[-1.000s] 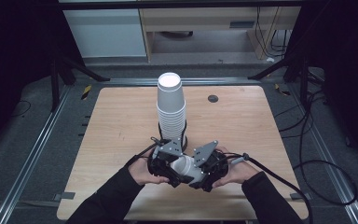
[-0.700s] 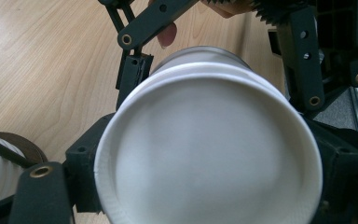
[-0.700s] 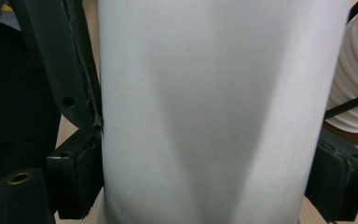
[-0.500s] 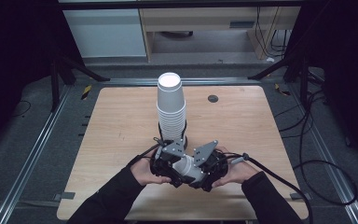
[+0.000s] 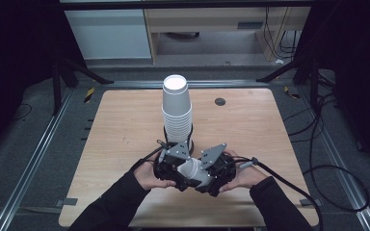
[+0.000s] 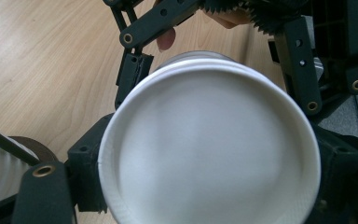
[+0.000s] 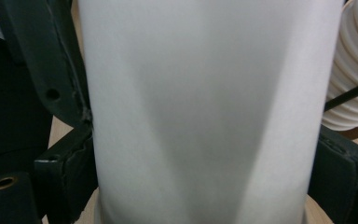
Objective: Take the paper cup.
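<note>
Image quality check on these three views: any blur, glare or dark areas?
High view: table evenly lit, surroundings near black; cup stack sharp. Left gripper view: paper cup very close, its surface soft and bright, wood grain crisp. Right gripper view: cup wall smooth and featureless with soft grey shading; right gripper jaws dark at both sides.

A light wooden table (image 5: 250, 125) fills the frame's centre on grey carpet (image 5: 24, 139), with pale cabinets (image 5: 111, 33) along the top and dark surroundings at both sides.

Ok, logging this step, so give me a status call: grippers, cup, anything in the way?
Both grippers shut on the white cup, left gripper, right gripper. Cup lies sideways between them. Cup stack stands just beyond.
</note>
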Demonstrator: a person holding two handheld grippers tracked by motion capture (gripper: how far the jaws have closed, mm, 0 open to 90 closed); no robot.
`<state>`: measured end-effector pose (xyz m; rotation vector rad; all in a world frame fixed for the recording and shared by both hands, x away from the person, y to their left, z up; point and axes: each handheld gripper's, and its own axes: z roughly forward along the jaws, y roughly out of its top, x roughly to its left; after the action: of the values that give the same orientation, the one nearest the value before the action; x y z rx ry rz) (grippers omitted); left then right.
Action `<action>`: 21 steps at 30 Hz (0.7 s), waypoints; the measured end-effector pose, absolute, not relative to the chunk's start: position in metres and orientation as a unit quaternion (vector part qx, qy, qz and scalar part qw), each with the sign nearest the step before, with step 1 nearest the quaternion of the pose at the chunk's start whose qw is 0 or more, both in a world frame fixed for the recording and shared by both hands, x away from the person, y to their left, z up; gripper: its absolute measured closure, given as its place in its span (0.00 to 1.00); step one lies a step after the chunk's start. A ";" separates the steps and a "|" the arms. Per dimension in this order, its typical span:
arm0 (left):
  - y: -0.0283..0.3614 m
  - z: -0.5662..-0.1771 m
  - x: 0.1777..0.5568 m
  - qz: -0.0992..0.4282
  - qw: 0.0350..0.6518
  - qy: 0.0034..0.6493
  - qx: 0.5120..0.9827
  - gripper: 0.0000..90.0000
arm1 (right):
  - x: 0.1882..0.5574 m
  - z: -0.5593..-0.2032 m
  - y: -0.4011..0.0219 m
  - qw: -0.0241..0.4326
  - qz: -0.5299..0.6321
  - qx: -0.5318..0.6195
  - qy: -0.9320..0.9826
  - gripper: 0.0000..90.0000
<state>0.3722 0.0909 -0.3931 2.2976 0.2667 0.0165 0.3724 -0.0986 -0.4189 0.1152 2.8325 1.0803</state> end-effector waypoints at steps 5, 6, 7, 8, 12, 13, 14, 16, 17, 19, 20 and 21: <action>0.094 -0.391 0.373 0.006 0.410 0.109 0.906 0.21 | 0.372 -0.418 -0.100 0.056 0.359 0.041 0.931 0.10; 0.094 -0.390 0.373 0.006 0.411 0.108 0.905 0.21 | 0.373 -0.417 -0.100 0.056 0.362 0.041 0.930 0.10; 0.094 -0.390 0.373 0.007 0.414 0.108 0.904 0.21 | 0.373 -0.416 -0.100 0.058 0.364 0.042 0.928 0.10; 0.095 -0.390 0.373 0.007 0.413 0.106 0.904 0.21 | 0.373 -0.416 -0.101 0.058 0.365 0.042 0.928 0.10; 0.095 -0.389 0.373 0.008 0.418 0.108 0.902 0.21 | 0.372 -0.415 -0.101 0.059 0.368 0.044 0.927 0.10; 0.096 -0.388 0.373 0.010 0.419 0.108 0.902 0.21 | 0.372 -0.414 -0.101 0.060 0.369 0.046 0.926 0.10; 0.097 -0.388 0.373 0.007 0.423 0.108 0.900 0.21 | 0.372 -0.413 -0.102 0.064 0.370 0.048 0.926 0.09; 0.097 -0.387 0.373 0.008 0.423 0.108 0.899 0.21 | 0.372 -0.413 -0.102 0.064 0.371 0.049 0.925 0.08; 0.097 -0.387 0.373 0.008 0.423 0.108 0.899 0.21 | 0.371 -0.412 -0.102 0.068 0.370 0.049 0.925 0.07; 0.097 -0.387 0.373 0.009 0.424 0.109 0.899 0.21 | 0.371 -0.412 -0.102 0.071 0.368 0.053 0.926 0.05; 0.097 -0.387 0.373 0.010 0.424 0.109 0.899 0.21 | 0.371 -0.412 -0.102 0.071 0.367 0.055 0.926 0.05; 0.097 -0.387 0.373 0.010 0.424 0.109 0.899 0.21 | 0.371 -0.412 -0.102 0.071 0.367 0.055 0.926 0.05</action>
<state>0.3730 0.0966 -0.3873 2.2483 0.2738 0.0257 0.3706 -0.1021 -0.4121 0.1664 2.7847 1.1023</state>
